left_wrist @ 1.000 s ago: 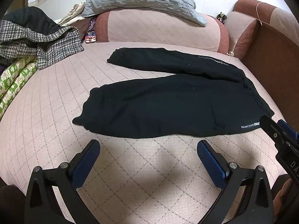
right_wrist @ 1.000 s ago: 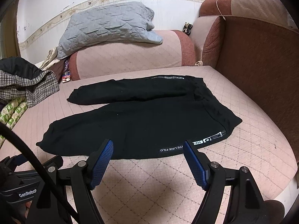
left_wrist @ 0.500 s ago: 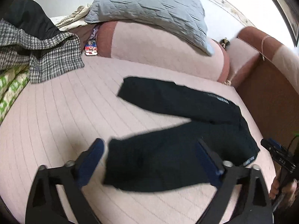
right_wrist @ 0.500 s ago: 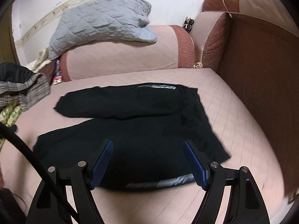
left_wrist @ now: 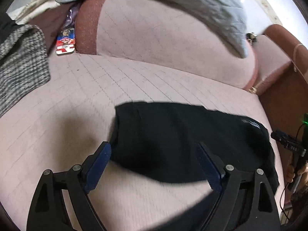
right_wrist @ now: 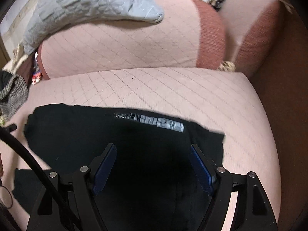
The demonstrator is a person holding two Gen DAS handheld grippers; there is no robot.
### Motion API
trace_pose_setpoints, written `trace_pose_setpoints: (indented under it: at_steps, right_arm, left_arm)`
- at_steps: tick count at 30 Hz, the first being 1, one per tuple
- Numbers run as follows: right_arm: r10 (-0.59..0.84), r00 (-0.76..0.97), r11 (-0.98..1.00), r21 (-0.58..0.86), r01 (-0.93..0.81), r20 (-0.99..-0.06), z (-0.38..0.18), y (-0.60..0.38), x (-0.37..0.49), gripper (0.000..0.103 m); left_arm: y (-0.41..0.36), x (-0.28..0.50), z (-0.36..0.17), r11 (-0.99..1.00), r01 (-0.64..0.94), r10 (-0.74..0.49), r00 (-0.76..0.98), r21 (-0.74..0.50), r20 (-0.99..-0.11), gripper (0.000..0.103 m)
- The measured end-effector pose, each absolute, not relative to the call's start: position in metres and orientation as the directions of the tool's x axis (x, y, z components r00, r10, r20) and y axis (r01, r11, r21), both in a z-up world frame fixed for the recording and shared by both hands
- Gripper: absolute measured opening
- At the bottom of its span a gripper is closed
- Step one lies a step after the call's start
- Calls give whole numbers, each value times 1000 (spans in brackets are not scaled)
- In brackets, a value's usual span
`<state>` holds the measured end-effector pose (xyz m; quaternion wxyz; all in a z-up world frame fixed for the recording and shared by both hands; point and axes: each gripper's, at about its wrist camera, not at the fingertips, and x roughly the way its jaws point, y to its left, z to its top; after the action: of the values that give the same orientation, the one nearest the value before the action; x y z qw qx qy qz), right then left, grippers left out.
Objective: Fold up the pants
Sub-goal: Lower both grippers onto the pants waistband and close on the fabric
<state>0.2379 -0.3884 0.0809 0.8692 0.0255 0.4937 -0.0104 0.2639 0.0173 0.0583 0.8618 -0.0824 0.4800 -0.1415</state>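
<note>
Black pants (left_wrist: 182,138) lie flat on the pink quilted sofa seat (left_wrist: 77,105), legs pointing left. My left gripper (left_wrist: 154,150) is open and empty, low over the far leg's cuff end. My right gripper (right_wrist: 153,150) is open and empty, low over the pants (right_wrist: 96,134) near the waist, just short of the white printed lettering (right_wrist: 161,123). The right gripper's body shows at the right edge of the left wrist view (left_wrist: 288,144). Both views are motion-blurred.
A grey quilted pillow (right_wrist: 86,2) lies on the pink backrest (left_wrist: 163,38). A houndstooth garment (left_wrist: 21,61) is piled at the left. A brown armrest (right_wrist: 284,77) bounds the seat on the right. A small colourful packet (left_wrist: 65,44) sits by the backrest.
Both grippers have moved forward and down from the near seat edge to over the far leg of the pants. Both stay open. The pants have not moved.
</note>
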Motion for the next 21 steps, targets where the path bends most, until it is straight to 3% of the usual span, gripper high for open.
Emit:
trace_pose_setpoints:
  at_steps: [12,16,21]
  right_arm:
    - [58,450,997,32,-65,-891,31,-393,319,81]
    - [83,418,995,49,-90,-905,15,-392,333,81]
    - [107,424,991,63,-115,-899,13,-390,337,84]
  left_arm:
    - [3,334,15,956,203,-286,486,-212,-826,89]
    - [-8,337,9,955,238,-277,512,-176,-813,103]
    - [-24,343,3,964,258,-202,528,-71,-825,103]
